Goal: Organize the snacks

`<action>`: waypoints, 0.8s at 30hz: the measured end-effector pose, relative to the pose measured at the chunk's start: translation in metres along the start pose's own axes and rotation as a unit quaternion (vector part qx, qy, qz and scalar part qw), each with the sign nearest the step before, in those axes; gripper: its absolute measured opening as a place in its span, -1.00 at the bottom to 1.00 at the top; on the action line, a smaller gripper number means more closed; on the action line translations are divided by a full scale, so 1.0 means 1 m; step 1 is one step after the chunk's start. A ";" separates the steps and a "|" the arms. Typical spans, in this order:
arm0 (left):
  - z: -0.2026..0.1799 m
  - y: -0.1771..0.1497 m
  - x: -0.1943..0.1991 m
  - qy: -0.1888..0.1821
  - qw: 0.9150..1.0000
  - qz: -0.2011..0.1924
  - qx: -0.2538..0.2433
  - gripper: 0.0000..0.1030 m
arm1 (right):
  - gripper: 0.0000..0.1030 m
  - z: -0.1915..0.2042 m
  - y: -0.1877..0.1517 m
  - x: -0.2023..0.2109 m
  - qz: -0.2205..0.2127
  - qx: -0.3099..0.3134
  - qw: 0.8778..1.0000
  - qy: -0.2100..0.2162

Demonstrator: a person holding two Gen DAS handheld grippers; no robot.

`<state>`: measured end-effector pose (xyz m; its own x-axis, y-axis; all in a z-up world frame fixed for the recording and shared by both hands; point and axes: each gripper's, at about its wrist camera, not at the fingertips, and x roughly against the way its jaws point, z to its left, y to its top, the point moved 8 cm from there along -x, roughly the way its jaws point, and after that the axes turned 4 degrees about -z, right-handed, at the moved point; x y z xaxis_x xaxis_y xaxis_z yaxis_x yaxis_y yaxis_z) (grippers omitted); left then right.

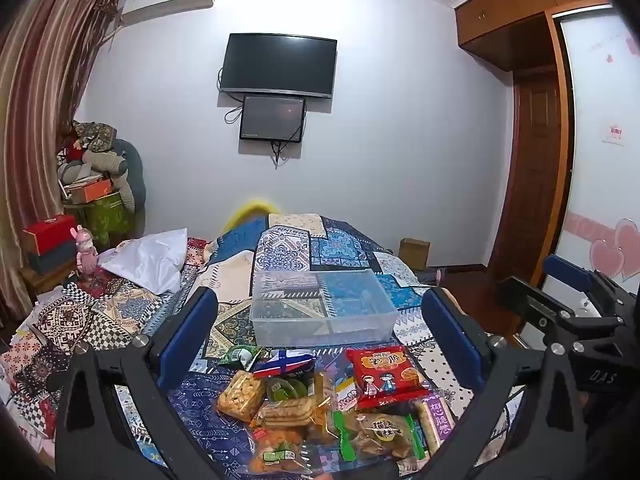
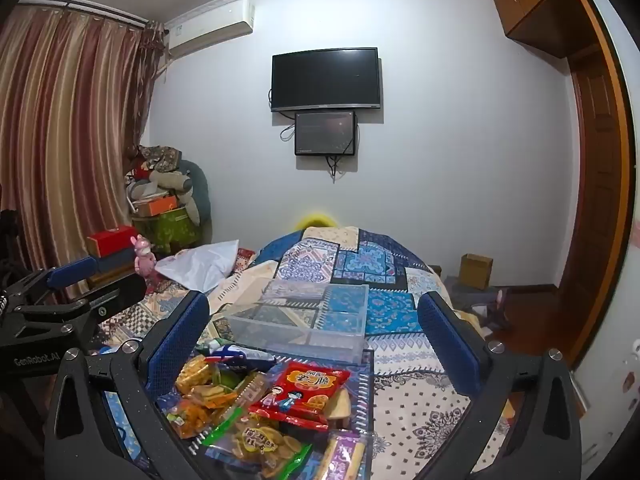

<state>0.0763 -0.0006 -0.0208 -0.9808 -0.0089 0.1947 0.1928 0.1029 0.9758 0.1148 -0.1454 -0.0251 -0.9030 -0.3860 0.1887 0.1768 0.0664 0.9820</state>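
Your left gripper (image 1: 320,336) is spread wide with nothing between its blue pads (image 1: 188,332); it hangs above the snack pile (image 1: 332,408), which fills the lower centre of the left view; your right gripper (image 2: 316,340) is likewise spread and holds nothing, the pile (image 2: 264,408) sitting at lower centre-left of its view. Each gripper shows in the other's camera: the right one (image 1: 568,304) at the right edge of the left view, the left one (image 2: 68,292) at the left edge of the right view.

The snacks lie heaped and overlapping on the quilt (image 1: 288,248); a red packet (image 1: 384,376) with two cartoon figures lies on top at the right of the pile; a green-edged bag (image 1: 376,436) lies just below it in frame; a purple packet (image 1: 436,420) sits at the lower right; orange snack bags (image 1: 240,396) take the left side; a blue-and-white packet (image 1: 286,362) rests at the upper edge of the heap.

Just above the pile in frame stands the clear bin (image 1: 324,308), upright on the quilt; I see no snacks in it; in the right view the bin (image 2: 304,320) sits in the centre, its near wall close to the blue-and-white packet (image 2: 240,354).

A dark TV (image 1: 278,64) hangs on the wall in the upper centre; curtains (image 1: 40,100) fill the upper left.
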 end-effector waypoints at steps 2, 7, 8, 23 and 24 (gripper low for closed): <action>0.000 0.000 0.001 0.003 1.000 -0.001 -0.001 1.00 | 1.00 0.000 0.000 0.000 0.000 -0.001 1.000 0.000; 0.000 0.001 0.000 0.003 1.000 0.001 0.001 1.00 | 1.00 0.000 0.000 0.000 0.001 -0.002 1.000 0.000; 0.002 0.000 -0.002 0.004 1.000 0.000 0.004 1.00 | 1.00 0.000 0.000 0.000 0.001 -0.002 1.000 0.000; -0.002 0.001 -0.001 0.004 1.000 -0.002 -0.001 1.00 | 1.00 -0.001 0.006 0.006 -0.005 -0.005 1.000 -0.002; -0.002 0.001 -0.001 0.004 1.000 -0.003 -0.002 1.00 | 1.00 -0.002 0.006 0.006 -0.005 -0.005 1.000 -0.002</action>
<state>0.0775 -0.0024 -0.0199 -0.9816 -0.0176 0.1902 0.1875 0.0996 0.9772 0.1108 -0.1488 -0.0179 -0.9064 -0.3830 0.1784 0.1713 0.0528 0.9838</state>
